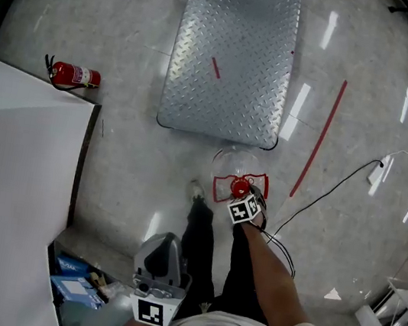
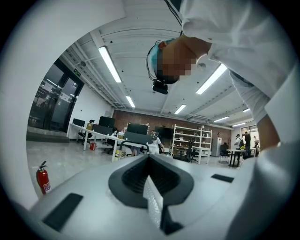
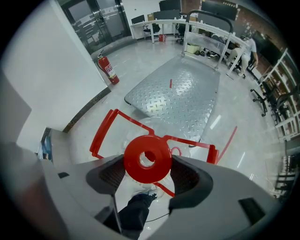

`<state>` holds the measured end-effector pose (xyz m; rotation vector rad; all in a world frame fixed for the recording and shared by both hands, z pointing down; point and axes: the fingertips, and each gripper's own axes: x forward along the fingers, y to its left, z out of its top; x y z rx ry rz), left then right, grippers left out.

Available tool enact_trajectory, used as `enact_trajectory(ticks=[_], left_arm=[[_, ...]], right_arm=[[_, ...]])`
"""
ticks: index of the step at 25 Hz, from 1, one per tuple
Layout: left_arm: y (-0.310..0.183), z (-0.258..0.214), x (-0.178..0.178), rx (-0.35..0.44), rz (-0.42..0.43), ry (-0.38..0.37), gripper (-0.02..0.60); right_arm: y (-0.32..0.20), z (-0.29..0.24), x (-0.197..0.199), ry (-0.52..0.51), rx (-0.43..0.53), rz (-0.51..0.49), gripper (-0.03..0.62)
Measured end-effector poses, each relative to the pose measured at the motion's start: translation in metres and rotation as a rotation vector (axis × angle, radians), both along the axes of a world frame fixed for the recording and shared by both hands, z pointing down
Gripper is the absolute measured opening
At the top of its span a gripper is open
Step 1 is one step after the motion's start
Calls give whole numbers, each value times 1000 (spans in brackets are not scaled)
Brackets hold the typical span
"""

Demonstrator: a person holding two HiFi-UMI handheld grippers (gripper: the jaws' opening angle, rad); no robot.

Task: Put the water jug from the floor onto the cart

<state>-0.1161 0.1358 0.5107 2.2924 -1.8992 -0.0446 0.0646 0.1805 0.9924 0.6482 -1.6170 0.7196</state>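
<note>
**Position of the load.** The water jug (image 1: 234, 165) is on the floor (image 1: 345, 244) side of the cart (image 1: 227, 69), just beside the cart's near edge and in front of the person's feet. No view settles whether its base rests on the floor or hangs just clear of it. The cart deck is bare tread plate.

**Gripper state.**
- The right hand-held gripper (image 3: 150, 179) points down at the jug. Its jaws sit against both sides of the red cap (image 3: 159, 169), which fills the gap between them.
- The left hand-held gripper (image 2: 152, 199) is held back near the person's body and points upward. Its jaws are together with nothing between them.

**Handling properties (judged).**
- The body is clear, rigid plastic with a smooth, rounded wall. The pads are likely to slip on that wall, so it is a poor place to grip.
- The fill level cannot be read. Treat the jug as heavy.
- The cap is a small, hard, round hold at the very top. A jug carried there is likely to hang and swing below the jaws, and the whole load bears on one narrow contact.

**Where to take hold (judged).**
- Grip low on the cap or on the neck under its rim, so that the rim resists slip.
- The red handle frame (image 3: 105, 129) beside the neck offers a second hold. The free left hand-held gripper can take it or steady the jug.
- Lift straight up, keep the jug upright, and set it down flat on the deck.
</note>
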Motion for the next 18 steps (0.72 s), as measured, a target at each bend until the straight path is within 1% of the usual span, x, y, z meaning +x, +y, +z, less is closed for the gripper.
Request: enact_trajectory(ticks=[2,7,10,14,18], left_arm=[[1,-8,-2,17,0,-2,3],[1,-30,-9,55,-9,21,3],[-4,-47,-18,105,-2,38,3],[-12,-71,-24,141,44,54,3],[-20,-92,-25,162,110,67,3]], right_arm=[[3,-10,-1,-2,-1,-6,299],[8,-47,-3,-7,-8,-25,299],[-4,-72,-5,-1,0,-37,299],[-20,-113,-10,-8,34,-22,299],[-33,-154,-13,-8,80,4,299]])
